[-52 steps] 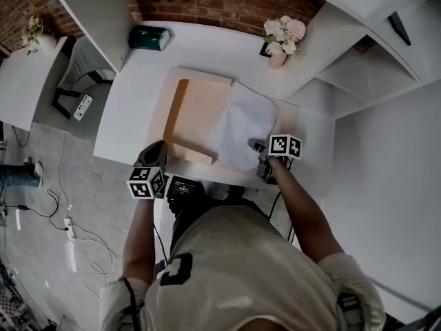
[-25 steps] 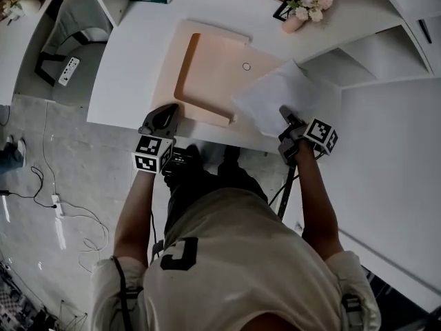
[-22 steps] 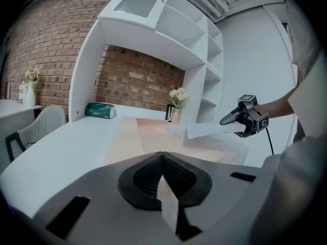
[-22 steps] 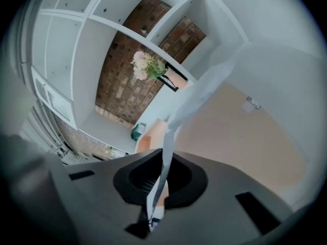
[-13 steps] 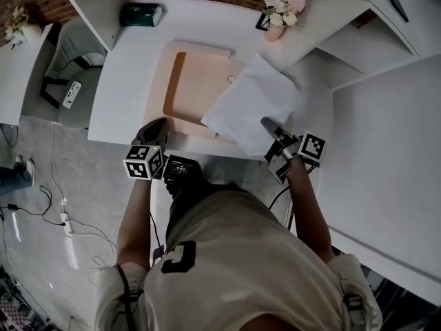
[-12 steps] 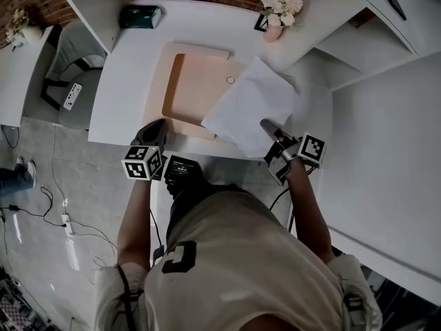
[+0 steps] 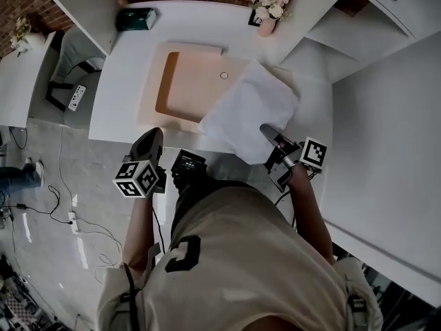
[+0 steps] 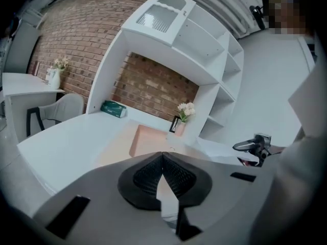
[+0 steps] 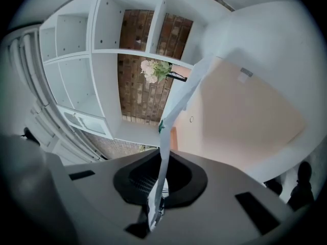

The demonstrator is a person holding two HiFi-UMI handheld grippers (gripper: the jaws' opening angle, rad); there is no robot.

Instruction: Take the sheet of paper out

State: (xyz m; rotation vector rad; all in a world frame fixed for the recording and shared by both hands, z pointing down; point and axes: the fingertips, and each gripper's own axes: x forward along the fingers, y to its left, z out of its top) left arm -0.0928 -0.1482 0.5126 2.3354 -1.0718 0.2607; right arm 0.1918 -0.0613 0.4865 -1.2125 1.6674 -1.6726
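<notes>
My left gripper [image 7: 152, 135], ribbed dark pads pressed together on nothing, hangs at the white desk's [image 7: 120, 81] front edge. The flat peach folder [image 7: 186, 88] lies at its 1 o'clock. My right gripper [image 7: 267, 131] pinches the thin white sheet's [image 7: 249, 109] near corner. The sheet overlaps the folder's right edge, with bare desk at 3 o'clock.

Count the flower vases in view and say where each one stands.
2. One flower vase stands at the back of the white desk. The other stands on the side table at the far left. More may be hidden.
</notes>
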